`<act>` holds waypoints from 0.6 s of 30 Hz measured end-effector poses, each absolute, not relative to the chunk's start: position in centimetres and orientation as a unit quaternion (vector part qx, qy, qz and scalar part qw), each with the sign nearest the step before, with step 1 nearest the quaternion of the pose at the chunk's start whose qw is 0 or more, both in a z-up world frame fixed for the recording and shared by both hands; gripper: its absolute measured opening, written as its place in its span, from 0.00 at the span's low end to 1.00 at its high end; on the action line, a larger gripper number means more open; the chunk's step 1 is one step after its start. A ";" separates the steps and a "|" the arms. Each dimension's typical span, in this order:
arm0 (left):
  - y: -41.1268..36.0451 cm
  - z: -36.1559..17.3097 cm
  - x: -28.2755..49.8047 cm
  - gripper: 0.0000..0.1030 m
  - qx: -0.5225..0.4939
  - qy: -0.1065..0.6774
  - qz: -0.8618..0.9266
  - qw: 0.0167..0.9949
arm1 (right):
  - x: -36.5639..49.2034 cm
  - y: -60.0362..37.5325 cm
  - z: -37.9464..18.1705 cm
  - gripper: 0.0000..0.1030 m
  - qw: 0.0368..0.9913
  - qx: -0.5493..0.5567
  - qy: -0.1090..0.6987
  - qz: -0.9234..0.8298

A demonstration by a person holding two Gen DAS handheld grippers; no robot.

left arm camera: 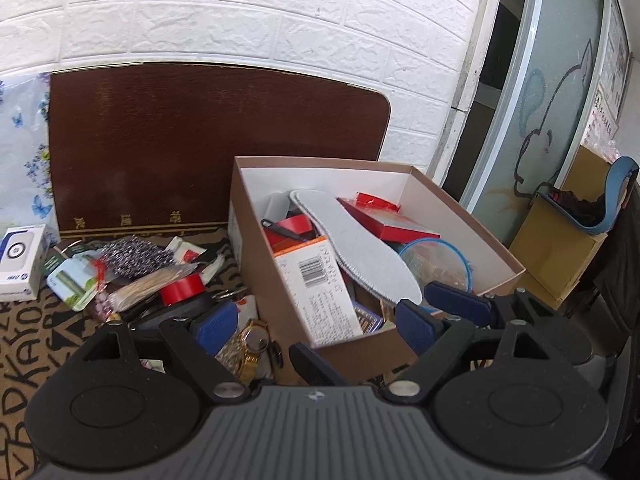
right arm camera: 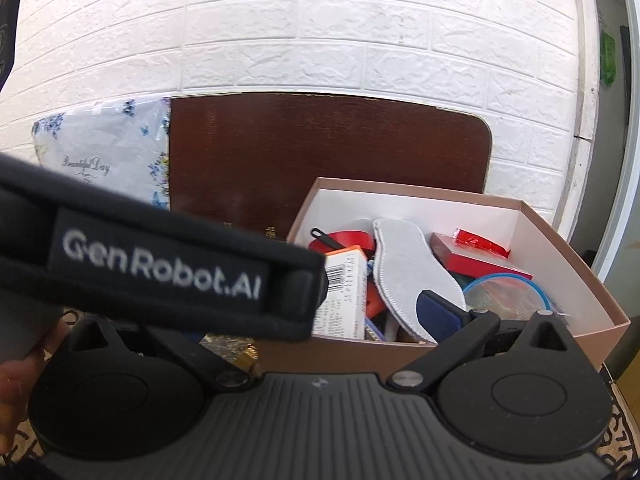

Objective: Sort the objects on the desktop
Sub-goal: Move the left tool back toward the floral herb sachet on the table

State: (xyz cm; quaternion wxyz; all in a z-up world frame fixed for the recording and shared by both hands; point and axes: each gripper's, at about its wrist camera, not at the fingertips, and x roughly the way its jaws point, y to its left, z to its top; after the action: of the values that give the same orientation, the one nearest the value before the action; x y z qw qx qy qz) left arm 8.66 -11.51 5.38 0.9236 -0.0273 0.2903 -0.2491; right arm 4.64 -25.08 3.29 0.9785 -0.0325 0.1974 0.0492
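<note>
Half the clutter's boxed — insole and packets sit in the shoebox — while tape roll and gold watch wait on the mat, left gripper spread empty, right gripper's spread unclear behind a strap.

In the right wrist view a black padded strap printed "GenRobot.AI" crosses the frame, hiding the right gripper's left finger, so its opening cannot be judged. The strap also covers the left part of the brown cardboard shoebox and half of the white and orange barcoded carton.

In the left wrist view the grey felt insole covers most of the box contents. The white device package is cut by the left edge. The gold wristwatch sits partly behind the left gripper's blue finger pad.
</note>
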 end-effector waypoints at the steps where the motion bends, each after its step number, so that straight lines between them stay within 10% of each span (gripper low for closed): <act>1: -11.4 5.4 8.4 0.86 -0.027 0.290 -0.248 0.924 | 4.5 -24.9 3.3 0.98 0.979 -0.034 0.197 0.051; 18: -5.3 2.8 3.4 0.86 -0.070 0.305 -0.200 0.928 | 0.9 -19.6 2.1 0.98 0.971 -0.052 0.203 0.117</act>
State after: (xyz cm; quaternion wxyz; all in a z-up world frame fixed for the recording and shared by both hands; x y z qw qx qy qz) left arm 3.37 -5.26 2.79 0.9284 -0.0695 0.3053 -0.2000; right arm 0.90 -19.57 2.11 0.9706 -0.0517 0.2035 0.1175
